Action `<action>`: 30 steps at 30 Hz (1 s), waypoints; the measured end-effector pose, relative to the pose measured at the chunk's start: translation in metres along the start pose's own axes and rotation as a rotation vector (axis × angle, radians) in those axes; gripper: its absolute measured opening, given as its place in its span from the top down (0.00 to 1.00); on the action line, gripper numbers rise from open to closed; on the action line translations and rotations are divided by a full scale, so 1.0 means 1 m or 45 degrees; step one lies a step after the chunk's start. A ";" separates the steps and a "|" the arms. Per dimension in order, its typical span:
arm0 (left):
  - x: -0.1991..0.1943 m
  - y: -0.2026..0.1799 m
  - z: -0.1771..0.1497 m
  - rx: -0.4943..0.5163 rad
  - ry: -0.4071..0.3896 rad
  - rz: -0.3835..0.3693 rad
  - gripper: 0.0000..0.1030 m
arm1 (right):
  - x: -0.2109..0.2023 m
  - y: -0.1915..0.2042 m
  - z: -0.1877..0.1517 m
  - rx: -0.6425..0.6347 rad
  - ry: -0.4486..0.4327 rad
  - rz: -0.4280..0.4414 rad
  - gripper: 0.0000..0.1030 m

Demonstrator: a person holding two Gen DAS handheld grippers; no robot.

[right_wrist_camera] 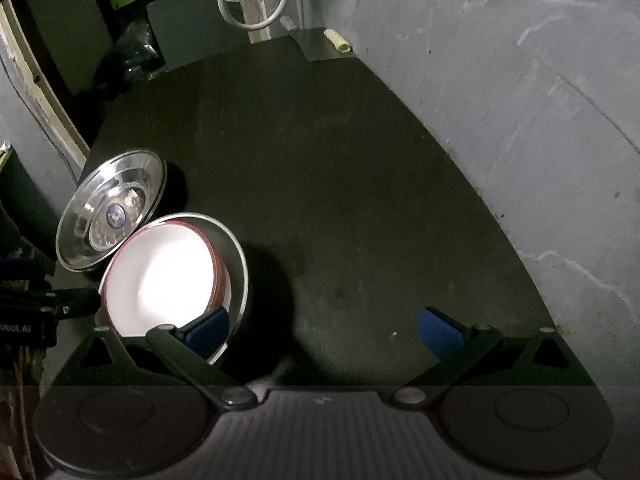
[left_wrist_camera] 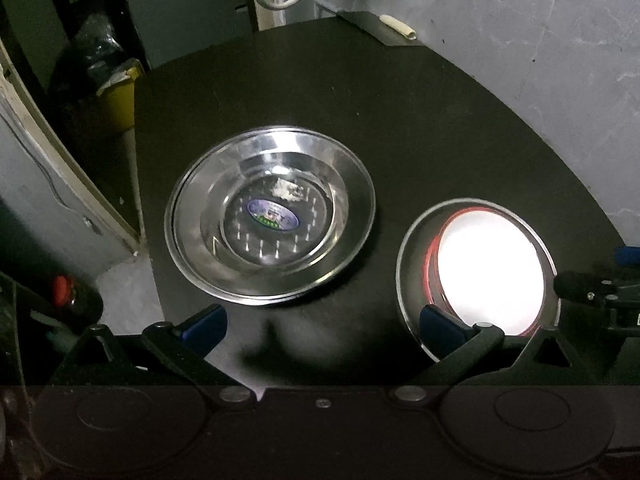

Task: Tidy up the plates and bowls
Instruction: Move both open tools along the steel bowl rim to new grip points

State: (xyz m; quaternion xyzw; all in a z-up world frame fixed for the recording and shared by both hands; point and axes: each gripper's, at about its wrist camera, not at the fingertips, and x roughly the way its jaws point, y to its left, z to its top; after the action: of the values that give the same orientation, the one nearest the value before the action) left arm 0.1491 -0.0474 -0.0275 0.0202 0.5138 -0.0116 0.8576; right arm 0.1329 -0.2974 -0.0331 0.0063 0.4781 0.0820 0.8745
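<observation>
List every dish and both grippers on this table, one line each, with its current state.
Steel plate: flat on the table, a steel bowl nested in it.
Steel bowl: upright, empty, sticker inside.
Steel pot: upright, holding the white bowl.
White bowl: red-rimmed, tilted inside the pot, empty.
Left gripper: open, holding nothing.
Right gripper: open, holding nothing.

Black table, yellow bin

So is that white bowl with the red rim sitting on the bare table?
No, the white bowl sits nested inside a steel bowl, whose metal rim rings it on the table.
</observation>
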 end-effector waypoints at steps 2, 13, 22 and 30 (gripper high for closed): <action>0.002 -0.002 -0.001 0.010 0.010 0.002 0.01 | 0.002 0.000 0.001 0.000 0.007 0.001 0.00; 0.012 -0.010 0.002 0.027 0.040 0.014 0.01 | 0.010 -0.002 0.003 -0.029 0.030 0.034 0.00; 0.020 -0.014 0.003 0.036 0.064 0.048 0.01 | 0.015 0.000 0.004 -0.062 0.042 0.041 0.00; 0.027 -0.015 0.002 0.029 0.085 0.051 0.01 | 0.020 0.001 0.005 -0.073 0.042 0.036 0.00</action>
State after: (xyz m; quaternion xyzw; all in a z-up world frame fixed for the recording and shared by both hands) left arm 0.1629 -0.0625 -0.0509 0.0404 0.5413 0.0003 0.8398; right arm 0.1473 -0.2936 -0.0470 -0.0132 0.4897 0.1082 0.8651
